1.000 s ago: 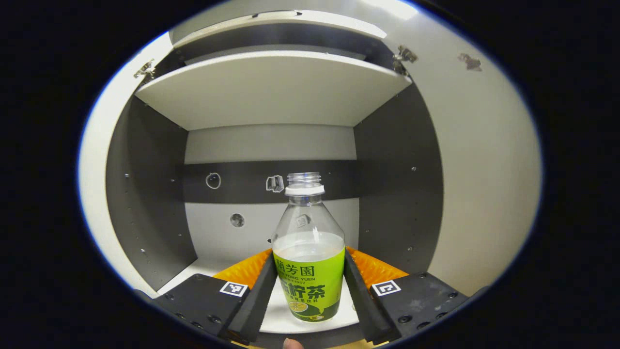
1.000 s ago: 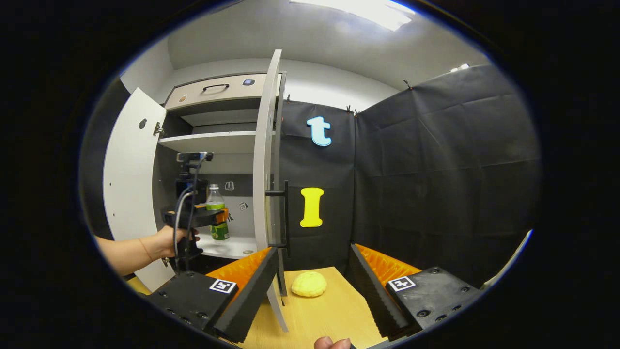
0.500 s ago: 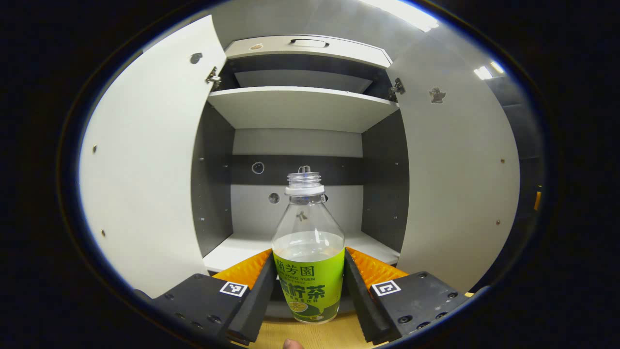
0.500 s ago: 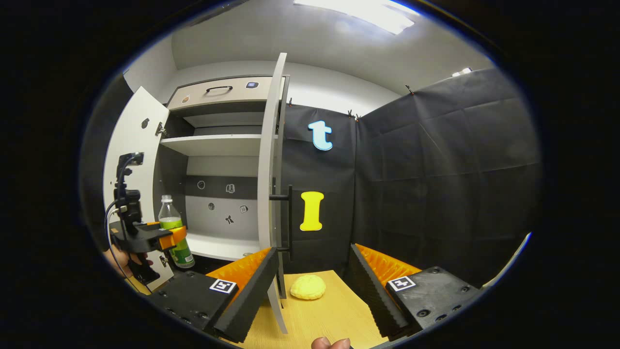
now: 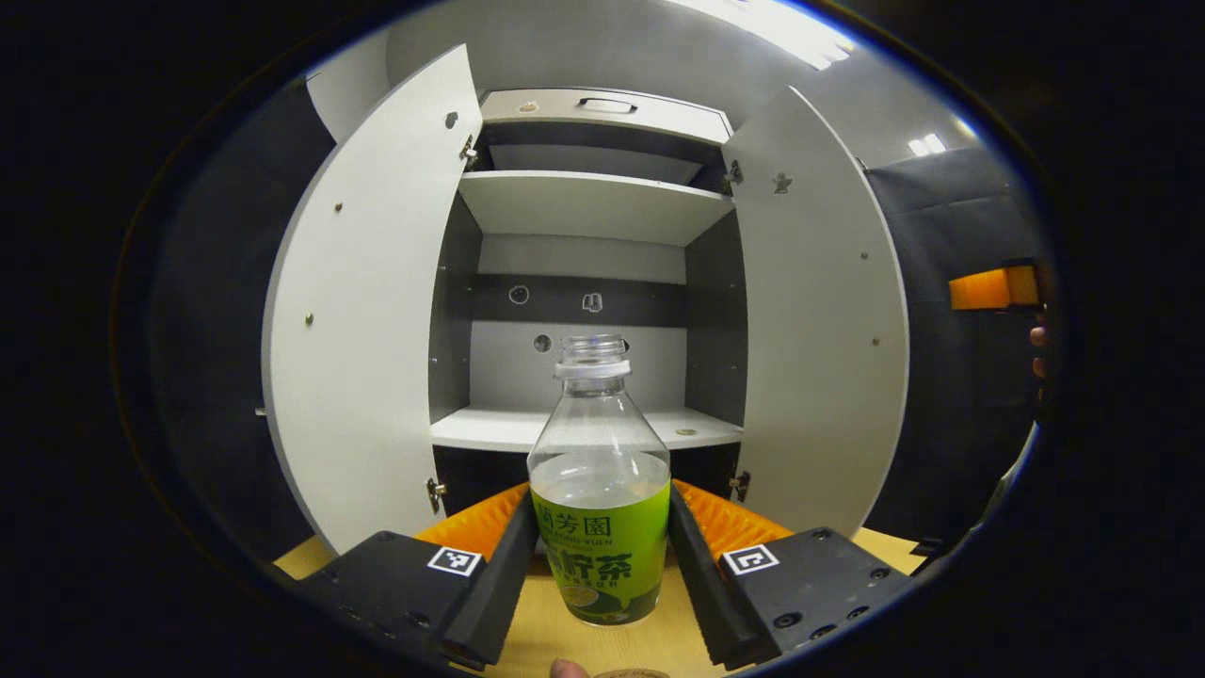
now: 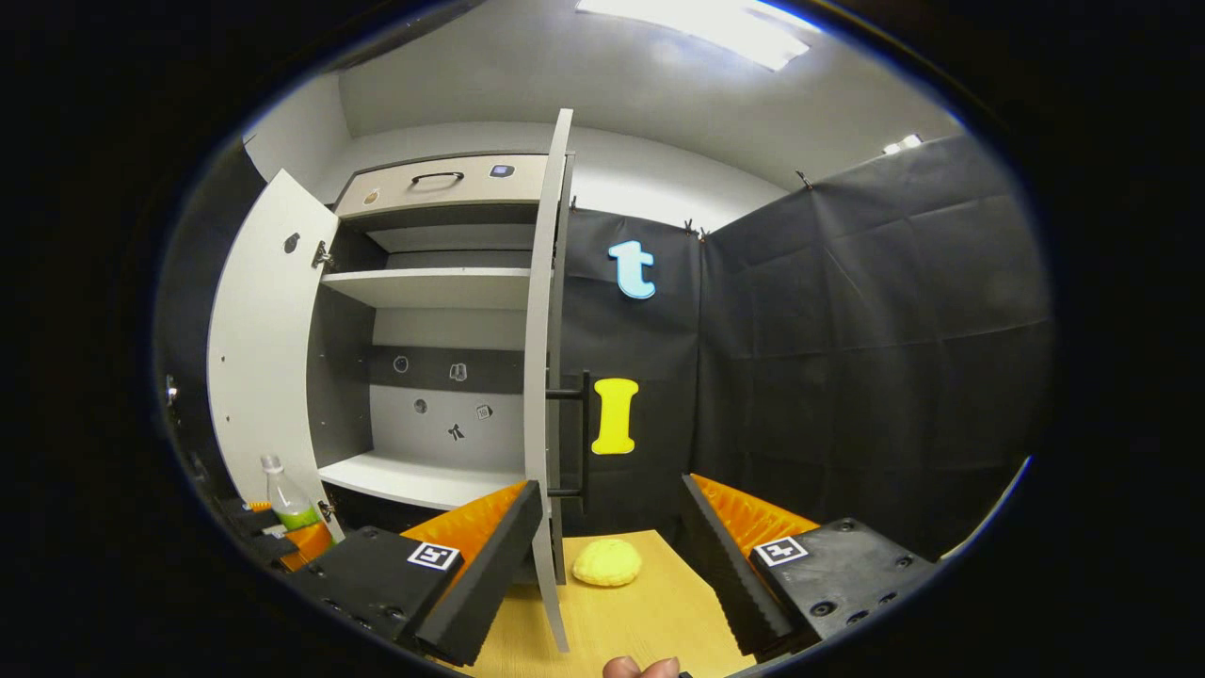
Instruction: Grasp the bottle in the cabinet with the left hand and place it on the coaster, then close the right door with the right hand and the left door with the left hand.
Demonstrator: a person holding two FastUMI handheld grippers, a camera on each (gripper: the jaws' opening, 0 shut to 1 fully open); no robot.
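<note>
Bottle [image 5: 600, 490] now out of the cabinet [image 5: 584, 202], pulled back from the lower shelf [image 5: 584, 428] it stood on a second ago

Left hand-held gripper [image 5: 602, 556] is grasping the bottle upright, both fingers pressing on its green label, above the wooden counter [image 5: 537, 631] in front of the cabinet; the neck is showing no cap. Both doors, left [image 5: 367, 311] and right [image 5: 819, 320], are standing wide open. Right hand-held gripper [image 6: 612, 556] is hanging released, fingers apart, over the counter near a yellow sponge-like lump [image 6: 607, 562], beside the right door's edge

Black cloth wall [image 6: 847, 330], ceiling light [image 6: 697, 19]
</note>
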